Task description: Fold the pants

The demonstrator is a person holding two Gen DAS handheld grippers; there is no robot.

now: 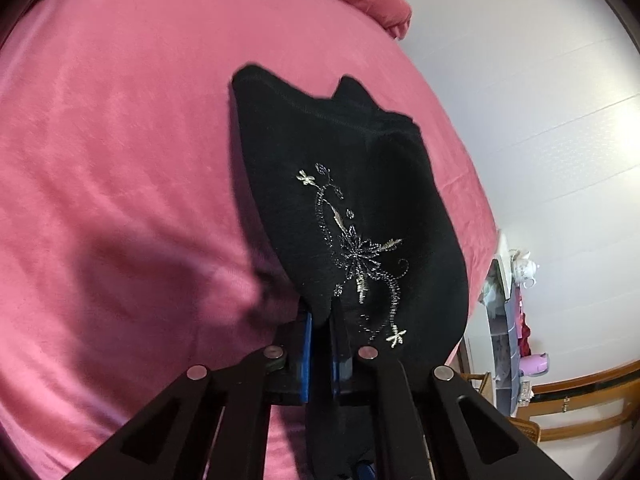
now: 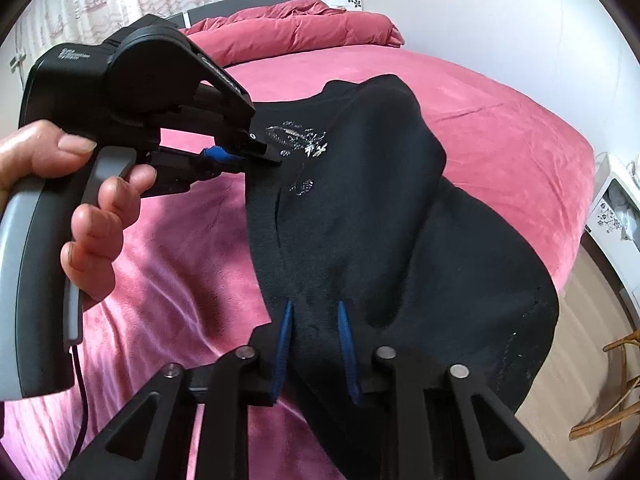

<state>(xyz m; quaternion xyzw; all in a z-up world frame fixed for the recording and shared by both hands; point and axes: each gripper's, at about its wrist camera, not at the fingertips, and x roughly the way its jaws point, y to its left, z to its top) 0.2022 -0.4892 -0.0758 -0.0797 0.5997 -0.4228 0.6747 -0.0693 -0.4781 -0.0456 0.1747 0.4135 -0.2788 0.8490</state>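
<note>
Right gripper (image 2: 314, 320): blue pads pinching black embroidered fabric pants (image 2: 360, 208), jaws narrow. Left gripper (image 1: 320, 324): clamped tight on same pants' edge, held in hand (image 2: 80, 216). Pants draped over pink velvety bed (image 2: 500, 128).

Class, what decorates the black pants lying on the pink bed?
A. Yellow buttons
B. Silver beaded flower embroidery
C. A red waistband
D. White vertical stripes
B: sparkly floral embroidery runs across the black pants, with no stripes, red band or buttons in view.
</note>
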